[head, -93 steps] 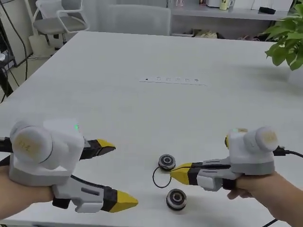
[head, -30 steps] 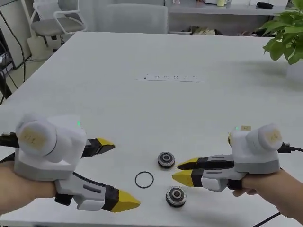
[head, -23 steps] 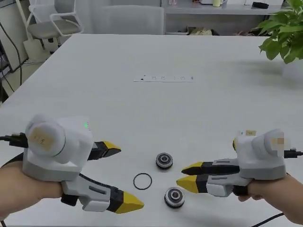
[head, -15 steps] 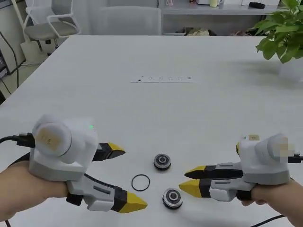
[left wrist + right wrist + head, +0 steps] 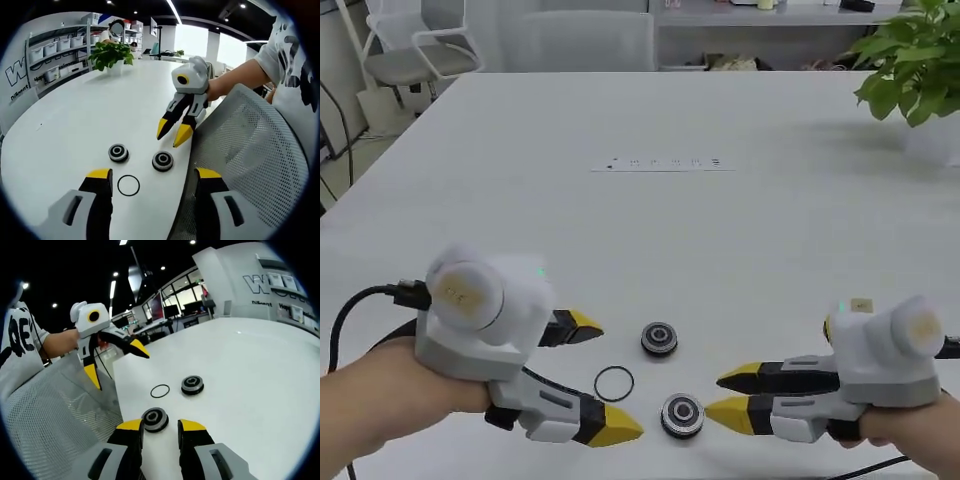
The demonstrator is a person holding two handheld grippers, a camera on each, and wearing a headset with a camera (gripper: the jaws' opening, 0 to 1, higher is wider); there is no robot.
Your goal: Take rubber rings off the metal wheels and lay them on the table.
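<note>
Head view. White desk (image 5: 620,230), mostly bare.

- Thin black rubber ring (image 5: 598,384) lies flat and loose at lower centre of the frame, touching nothing.
- Two metal wheels lie near it: far wheel (image 5: 659,339) just up and right of the ring, near wheel (image 5: 681,412) down and right, close to the desk's front edge. Whether either one carries a ring, cannot tell.
- Left tongs (image 5: 153,175) come in from lower left, spread wide and empty; one yellow tip sits either side of the ring, above the desk.
- Right tongs (image 5: 718,394) come in from lower right, narrow gap between the tips, nothing held. The tips point at the near wheel from just beside it.
- Nothing lies between either tongs and the wheels.

Surroundings:
- Socket strip (image 5: 663,163) set flat in the desk, upper centre.
- Leafy plant (image 5: 905,60) at upper right.
- Office chair (image 5: 405,40) at upper left, beyond the desk.
- Black cable (image 5: 355,312) trails from the left tongs.
- Mesh chair back (image 5: 250,150) in the left gripper view, right side.
</note>
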